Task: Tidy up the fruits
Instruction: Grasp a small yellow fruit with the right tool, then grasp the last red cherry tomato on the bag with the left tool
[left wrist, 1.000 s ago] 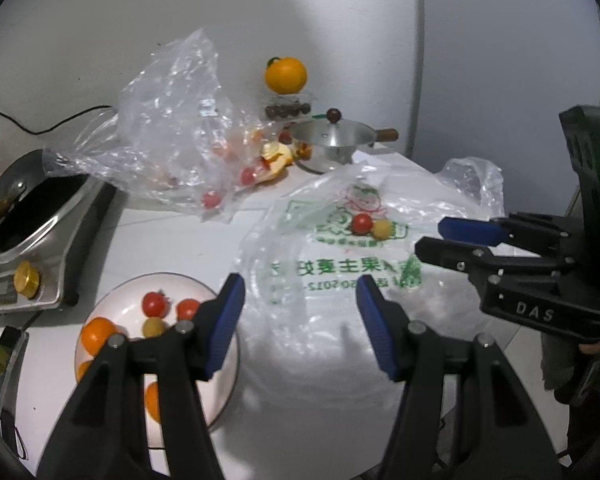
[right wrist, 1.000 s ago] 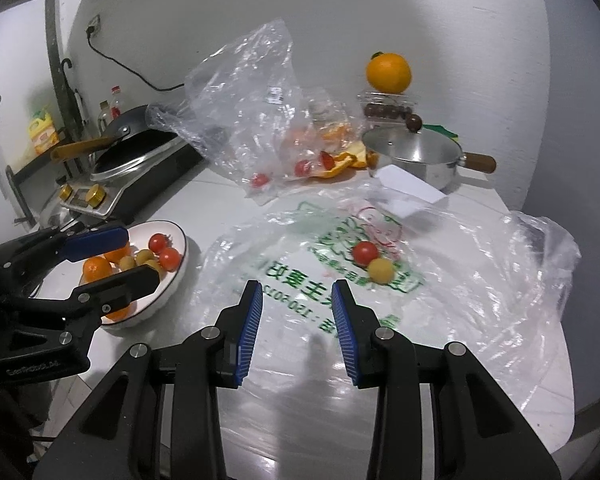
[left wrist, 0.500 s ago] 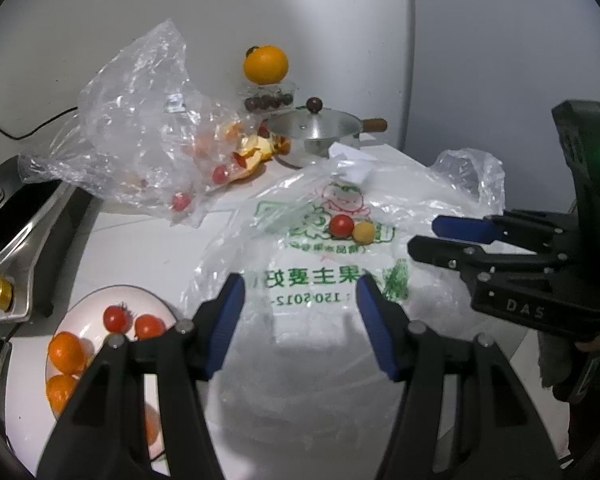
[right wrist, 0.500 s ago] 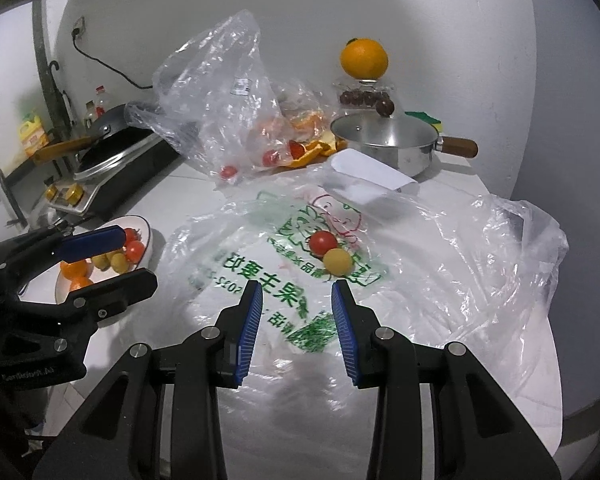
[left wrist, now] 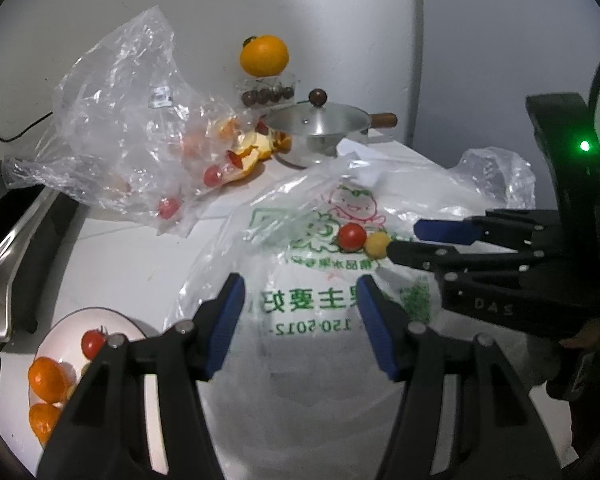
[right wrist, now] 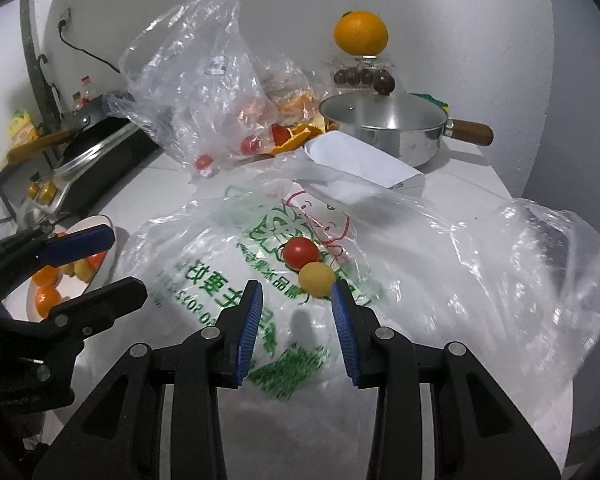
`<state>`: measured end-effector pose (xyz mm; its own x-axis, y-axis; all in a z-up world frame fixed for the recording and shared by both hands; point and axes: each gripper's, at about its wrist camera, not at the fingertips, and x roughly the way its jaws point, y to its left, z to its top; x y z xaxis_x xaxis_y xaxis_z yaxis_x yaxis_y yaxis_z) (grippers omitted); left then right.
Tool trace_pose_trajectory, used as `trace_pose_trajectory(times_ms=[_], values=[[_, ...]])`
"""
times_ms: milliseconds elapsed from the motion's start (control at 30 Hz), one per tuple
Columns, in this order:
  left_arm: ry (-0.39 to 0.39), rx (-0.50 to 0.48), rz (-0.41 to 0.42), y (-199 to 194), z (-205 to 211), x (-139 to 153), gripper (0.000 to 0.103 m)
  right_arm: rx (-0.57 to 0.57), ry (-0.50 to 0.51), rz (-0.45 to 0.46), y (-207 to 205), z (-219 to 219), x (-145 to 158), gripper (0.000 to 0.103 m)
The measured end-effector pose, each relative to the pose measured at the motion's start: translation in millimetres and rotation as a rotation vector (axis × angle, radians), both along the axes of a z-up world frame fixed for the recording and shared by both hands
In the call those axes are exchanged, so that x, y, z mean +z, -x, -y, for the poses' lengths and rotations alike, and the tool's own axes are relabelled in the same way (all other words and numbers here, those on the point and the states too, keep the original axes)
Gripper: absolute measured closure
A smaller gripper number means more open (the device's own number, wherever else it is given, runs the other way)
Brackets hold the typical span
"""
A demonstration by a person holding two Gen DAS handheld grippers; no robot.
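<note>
A red cherry tomato (right wrist: 301, 252) and a yellow one (right wrist: 317, 280) lie touching on a flattened white plastic bag with green print (right wrist: 220, 280). My right gripper (right wrist: 296, 296) is open and empty, its fingertips just short of the yellow tomato. In the left wrist view the same red tomato (left wrist: 352, 236) and yellow tomato (left wrist: 376, 245) sit ahead and to the right, with the right gripper (left wrist: 408, 240) reaching them from the right. My left gripper (left wrist: 300, 312) hovers open and empty over the bag (left wrist: 312, 300). A white plate (left wrist: 80, 311) at lower left holds oranges and cherry tomatoes.
A crumpled clear bag (left wrist: 132, 140) with tomatoes and orange peel stands at the back left. Behind are a lidded steel pot (left wrist: 320, 128), an orange (left wrist: 264, 56) on a clear box, and a folded paper (right wrist: 360, 160). A cooker with a pan (left wrist: 16, 216) fills the left edge.
Both grippers have moved forward and down toward the two tomatoes on the printed bag. The plate has slid toward the lower left of both views. Neither pair of jaws changed.
</note>
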<state>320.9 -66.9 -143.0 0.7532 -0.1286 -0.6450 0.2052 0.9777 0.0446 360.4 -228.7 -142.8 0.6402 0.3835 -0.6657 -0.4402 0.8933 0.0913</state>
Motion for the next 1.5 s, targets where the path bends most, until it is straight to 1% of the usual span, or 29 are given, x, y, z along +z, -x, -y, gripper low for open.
trace_pose_trajectory(times_ms=[467, 667, 733, 800, 900, 1033, 1267, 1500], values=[[0.018, 0.003, -0.031, -26, -2, -13, 0.044, -0.019, 0.031, -0.048, -36, -8, -18, 0.065], [0.024, 0.006, -0.041, -31, -2, -17, 0.044, 0.001, 0.053, -0.065, -42, -15, -24, 0.065], [0.022, 0.004, -0.043, -32, 0, -17, 0.044, 0.005, 0.056, -0.069, -43, -16, -25, 0.067], [0.020, 0.003, -0.044, -32, 1, -16, 0.044, 0.009, 0.062, -0.069, -43, -17, -25, 0.075], [0.014, -0.002, -0.044, -33, 5, -15, 0.044, 0.016, 0.061, -0.062, -41, -16, -25, 0.075], [0.010, -0.008, -0.048, -36, 11, -15, 0.044, 0.017, 0.044, -0.035, -35, -11, -17, 0.075], [0.007, -0.036, -0.052, -43, 27, -14, 0.044, -0.007, 0.022, 0.006, -29, 4, -4, 0.075], [0.004, -0.056, -0.064, -56, 39, -17, 0.044, -0.050, -0.002, 0.030, -29, 22, 1, 0.075]])
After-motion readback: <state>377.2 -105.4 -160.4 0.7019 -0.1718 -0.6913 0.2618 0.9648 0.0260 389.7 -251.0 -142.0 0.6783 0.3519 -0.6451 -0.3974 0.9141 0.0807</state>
